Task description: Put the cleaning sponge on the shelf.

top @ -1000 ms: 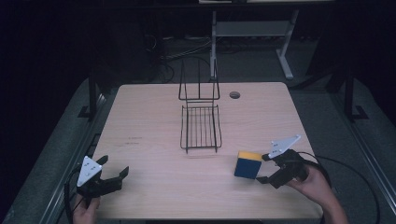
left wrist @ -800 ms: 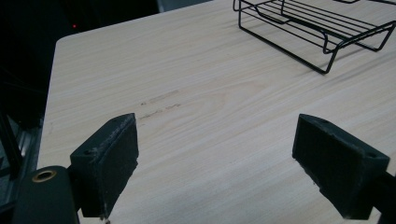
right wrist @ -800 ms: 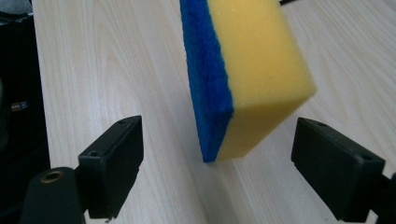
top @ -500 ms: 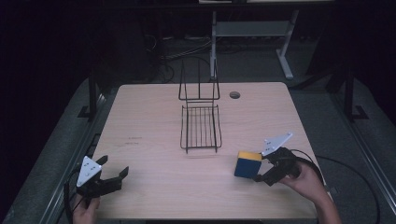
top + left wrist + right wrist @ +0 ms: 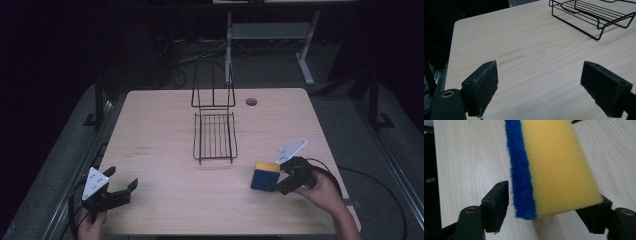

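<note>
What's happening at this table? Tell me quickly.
A person works a gripper in each hand. The right gripper has the yellow-and-blue sponge between its fingers, which have just been closing; a small gap remains on the blue side. The left gripper rests open near the table's corner. The wire rack sits mid-table.

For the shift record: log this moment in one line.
right claw: closing round sponge, left pad gap remains | left claw: open, nothing between | wire rack: mid-table, bare
</note>
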The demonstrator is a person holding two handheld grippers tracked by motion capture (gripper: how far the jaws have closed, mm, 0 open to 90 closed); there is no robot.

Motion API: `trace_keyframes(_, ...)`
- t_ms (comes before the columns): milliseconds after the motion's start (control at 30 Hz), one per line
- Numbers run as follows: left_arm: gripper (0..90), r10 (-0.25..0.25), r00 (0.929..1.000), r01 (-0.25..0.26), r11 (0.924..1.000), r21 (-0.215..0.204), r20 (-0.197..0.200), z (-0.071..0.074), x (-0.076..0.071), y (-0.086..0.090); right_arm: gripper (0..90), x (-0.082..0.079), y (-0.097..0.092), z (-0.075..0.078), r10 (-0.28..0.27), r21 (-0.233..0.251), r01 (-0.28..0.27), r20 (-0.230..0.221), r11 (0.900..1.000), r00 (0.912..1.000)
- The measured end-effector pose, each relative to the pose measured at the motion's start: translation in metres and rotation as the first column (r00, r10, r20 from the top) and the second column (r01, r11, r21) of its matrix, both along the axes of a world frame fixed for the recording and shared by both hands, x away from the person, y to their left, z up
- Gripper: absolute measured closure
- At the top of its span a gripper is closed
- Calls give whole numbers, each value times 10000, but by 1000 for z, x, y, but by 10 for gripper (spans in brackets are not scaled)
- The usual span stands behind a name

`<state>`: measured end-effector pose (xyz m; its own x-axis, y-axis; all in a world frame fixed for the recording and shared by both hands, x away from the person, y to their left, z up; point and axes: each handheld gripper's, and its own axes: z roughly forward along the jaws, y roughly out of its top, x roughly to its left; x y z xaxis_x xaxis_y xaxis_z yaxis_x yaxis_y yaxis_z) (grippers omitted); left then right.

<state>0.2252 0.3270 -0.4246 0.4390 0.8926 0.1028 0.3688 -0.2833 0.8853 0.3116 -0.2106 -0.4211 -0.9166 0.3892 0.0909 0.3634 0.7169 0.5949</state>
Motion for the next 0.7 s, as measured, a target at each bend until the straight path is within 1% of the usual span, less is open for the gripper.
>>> trace_keyframes(67,139,9,10000,-9,10000,-10,9,0,0,0,357,1,1,-1,59,-9,-59,2,10000,10000)
trace_keyframes(133,139,30,10000,-29,10000,-23,28,0,0,1,367,2,1,-1,48,-1,-48,34,10000,10000)
trace_keyframes(200,139,19,10000,-19,10000,-28,24,0,0,1,431,2,2,0,54,18,-54,61,10000,10000)
trace_keyframes(333,139,5,10000,-5,10000,-10,16,0,0,1,505,2,3,-1,155,-46,-154,164,9999,9997)
trace_keyframes(367,139,18,10000,-17,10000,-26,33,0,0,1,518,2,4,-1,187,-43,-186,92,9998,9998)
trace_keyframes(433,139,12,10000,-12,10000,-10,9,0,0,1,540,2,4,-1,230,-70,-229,151,9997,9996)
trace_keyframes(567,139,19,10000,-19,10000,-20,15,0,0,1,554,2,4,-1,295,-52,-294,110,9996,9995)
trace_keyframes(700,139,16,10000,-16,10000,-16,13,0,0,1,560,2,4,0,334,-23,-334,181,9994,9993)
